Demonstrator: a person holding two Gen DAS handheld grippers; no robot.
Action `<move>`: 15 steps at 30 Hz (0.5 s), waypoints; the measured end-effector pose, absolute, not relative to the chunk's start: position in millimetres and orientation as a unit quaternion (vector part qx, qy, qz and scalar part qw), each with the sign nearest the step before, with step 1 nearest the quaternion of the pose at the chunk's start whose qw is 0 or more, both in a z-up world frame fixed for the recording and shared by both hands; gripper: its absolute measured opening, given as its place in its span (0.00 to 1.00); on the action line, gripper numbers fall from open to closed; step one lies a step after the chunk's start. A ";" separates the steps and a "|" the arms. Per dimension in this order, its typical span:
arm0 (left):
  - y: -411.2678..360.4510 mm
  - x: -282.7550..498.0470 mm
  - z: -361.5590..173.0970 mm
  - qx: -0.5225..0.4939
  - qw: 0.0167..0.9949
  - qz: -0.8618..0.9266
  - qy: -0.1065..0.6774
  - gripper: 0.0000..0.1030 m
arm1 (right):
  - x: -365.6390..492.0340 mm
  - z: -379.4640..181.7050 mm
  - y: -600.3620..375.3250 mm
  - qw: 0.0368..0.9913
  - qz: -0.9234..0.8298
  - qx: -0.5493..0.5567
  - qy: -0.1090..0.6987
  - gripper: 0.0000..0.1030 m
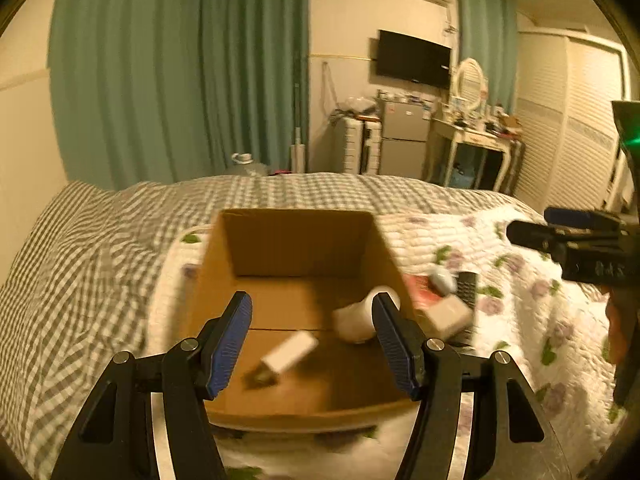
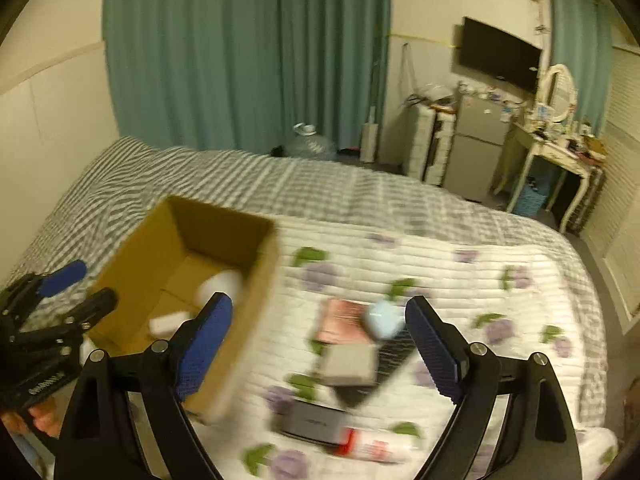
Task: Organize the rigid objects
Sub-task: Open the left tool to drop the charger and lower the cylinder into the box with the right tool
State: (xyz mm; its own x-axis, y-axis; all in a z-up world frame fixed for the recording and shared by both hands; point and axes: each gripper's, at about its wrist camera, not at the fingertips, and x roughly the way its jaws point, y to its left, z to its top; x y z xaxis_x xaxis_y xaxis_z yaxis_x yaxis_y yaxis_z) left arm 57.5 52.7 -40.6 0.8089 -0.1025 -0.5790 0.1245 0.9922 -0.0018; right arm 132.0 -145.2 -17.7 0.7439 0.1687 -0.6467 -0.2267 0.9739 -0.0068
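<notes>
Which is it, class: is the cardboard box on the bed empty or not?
Not empty. The open cardboard box holds a white cup on its side and a small white block.

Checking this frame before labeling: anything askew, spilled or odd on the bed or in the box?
Nothing spilled or visibly damaged. The white cup lies on its side in the cardboard box, beside a small white block. The remaining items, a grey box and remote among them, sit in a loose overlapping pile on the quilt. Motion blur hides detail.

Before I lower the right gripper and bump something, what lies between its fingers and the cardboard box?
In the right wrist view, only bare floral quilt separates the open right gripper from the cardboard box; the grey block sits between its fingers.
</notes>
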 end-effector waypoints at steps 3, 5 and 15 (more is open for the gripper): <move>24.5 50.3 -39.6 0.011 0.946 -0.084 0.312 0.63 | 123.0 -13.8 -183.7 0.937 0.084 -0.049 0.336 0.86; -1.0 45.2 -41.8 0.013 0.941 -0.101 0.321 0.63 | 118.8 -14.1 -203.9 0.936 0.082 -0.050 0.338 0.86; -93.7 41.3 -102.9 0.061 0.905 -0.129 0.401 0.63 | 107.5 -74.5 -261.0 0.920 0.098 -0.083 0.370 0.86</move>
